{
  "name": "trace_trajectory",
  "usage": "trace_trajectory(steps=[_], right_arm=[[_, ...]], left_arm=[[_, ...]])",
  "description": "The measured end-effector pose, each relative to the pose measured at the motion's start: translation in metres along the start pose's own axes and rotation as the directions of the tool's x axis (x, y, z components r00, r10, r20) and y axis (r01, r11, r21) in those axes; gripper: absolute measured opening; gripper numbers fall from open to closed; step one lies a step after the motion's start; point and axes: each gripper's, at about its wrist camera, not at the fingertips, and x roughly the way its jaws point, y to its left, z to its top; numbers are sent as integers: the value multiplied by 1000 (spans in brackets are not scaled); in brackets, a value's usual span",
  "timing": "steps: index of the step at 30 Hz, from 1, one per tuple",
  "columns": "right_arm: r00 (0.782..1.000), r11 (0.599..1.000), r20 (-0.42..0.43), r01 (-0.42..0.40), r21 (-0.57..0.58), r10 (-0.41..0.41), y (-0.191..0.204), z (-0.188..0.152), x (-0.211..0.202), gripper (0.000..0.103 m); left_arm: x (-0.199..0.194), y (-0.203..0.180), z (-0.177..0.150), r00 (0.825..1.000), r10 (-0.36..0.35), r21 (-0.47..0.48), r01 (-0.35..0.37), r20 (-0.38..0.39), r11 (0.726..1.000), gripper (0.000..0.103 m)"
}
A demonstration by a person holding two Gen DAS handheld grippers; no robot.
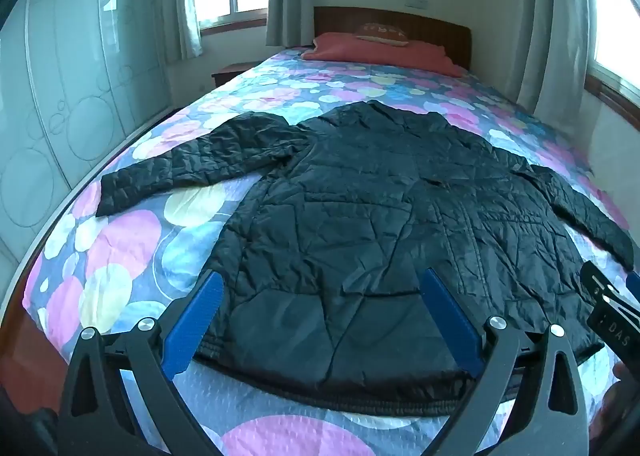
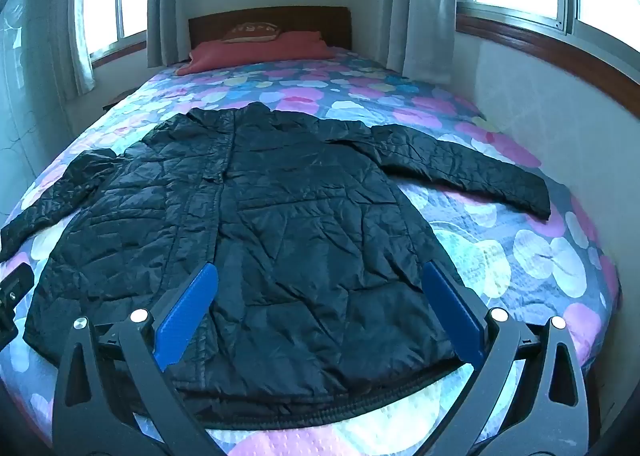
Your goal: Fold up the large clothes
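Here both hand-held grippers, left and right, gape above the jacket hem; slick fabric ahead could slip from a shallow pinch.

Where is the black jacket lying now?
The black jacket lies spread flat on the flowered bedspread, its hem toward both open grippers, its collar toward the red pillow.
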Motion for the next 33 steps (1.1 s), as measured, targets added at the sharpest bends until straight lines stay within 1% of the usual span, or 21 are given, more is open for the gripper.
trace_trajectory(steps=[4,6,7,8,10,12,20,33], right_arm=[[1000,1000,-1,-5,6,5,-2,1,1,101],[1000,1000,-1,-8,8,8,3,1,-6,101],[1000,1000,0,-7,9,7,3,1,-6,101],[1000,1000,0,-6,10,6,3,2,-6,101],[1000,1000,1,-7,15,7,2,4,-7,101],[1000,1000,22,-9,10,9,0,4,-16,101],[1000,1000,14,-7,7,7,-1,3,-22,101],[1000,1000,23,-15,7,15,-2,-3,-33,101]], left_arm=[[1,2,2,1000,-19,-13,19,-10,1000,98],[-3,-1,1,1000,-24,-14,24,-5,1000,98],[-4,-1,1,1000,-24,-15,24,-2,1000,98],[-9,-5,-5,1000,-7,6,7,13,1000,98],[-12,-6,-6,1000,-12,5,11,17,1000,98],[-14,-6,1,1000,-14,6,14,6,1000,98],[-16,-6,2,1000,-30,4,30,-8,1000,98],[-24,-10,0,999,-32,9,32,3,999,98]])
